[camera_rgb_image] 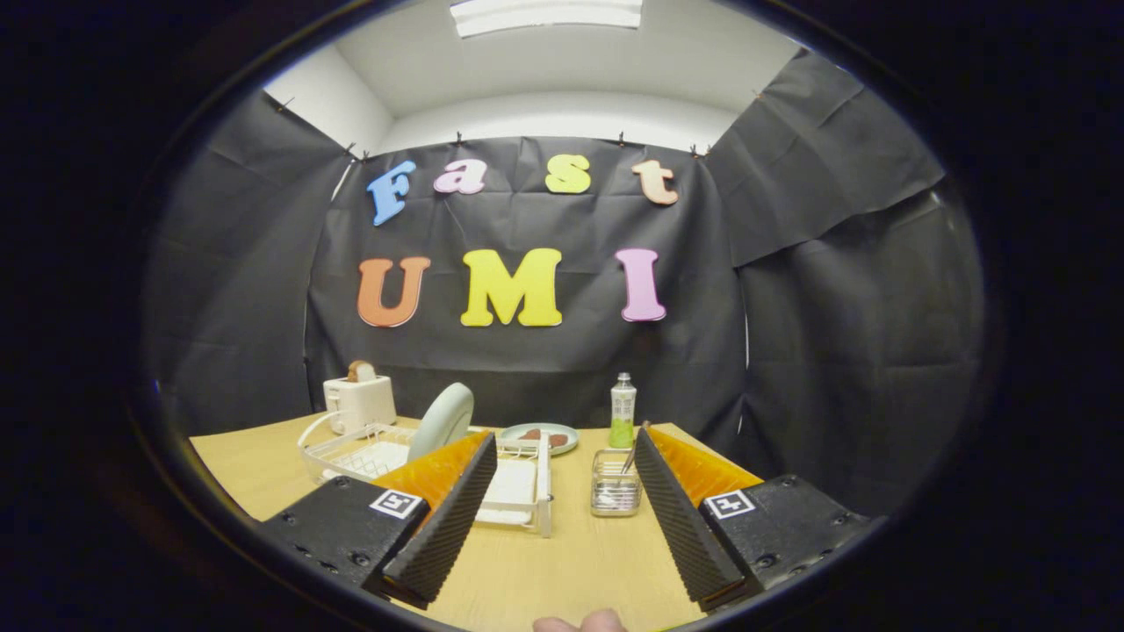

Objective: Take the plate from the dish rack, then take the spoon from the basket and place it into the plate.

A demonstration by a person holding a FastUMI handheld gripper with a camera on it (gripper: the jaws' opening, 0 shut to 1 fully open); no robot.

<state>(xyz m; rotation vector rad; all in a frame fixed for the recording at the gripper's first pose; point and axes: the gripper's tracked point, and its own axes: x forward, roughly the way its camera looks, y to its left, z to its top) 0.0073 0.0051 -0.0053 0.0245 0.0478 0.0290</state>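
A pale green plate (443, 420) stands on edge in the white dish rack (518, 491), beyond my left finger. A small clear wire basket (614, 487) sits on the table just right of the rack, close to my right finger, and a spoon (634, 449) leans upright in it. My gripper (562, 443) hovers over the near part of the wooden table (527, 570), well short of the rack and basket. Its two ribbed black fingers (443, 527) stand wide apart with nothing between them.
A white toaster (358, 401) with toast in it stands behind the rack at the back left. A second plate (540, 436) holding brown food lies at the back, next to a bottle of green liquid (623, 411). A person's fingertips (580, 623) show at the table's near edge.
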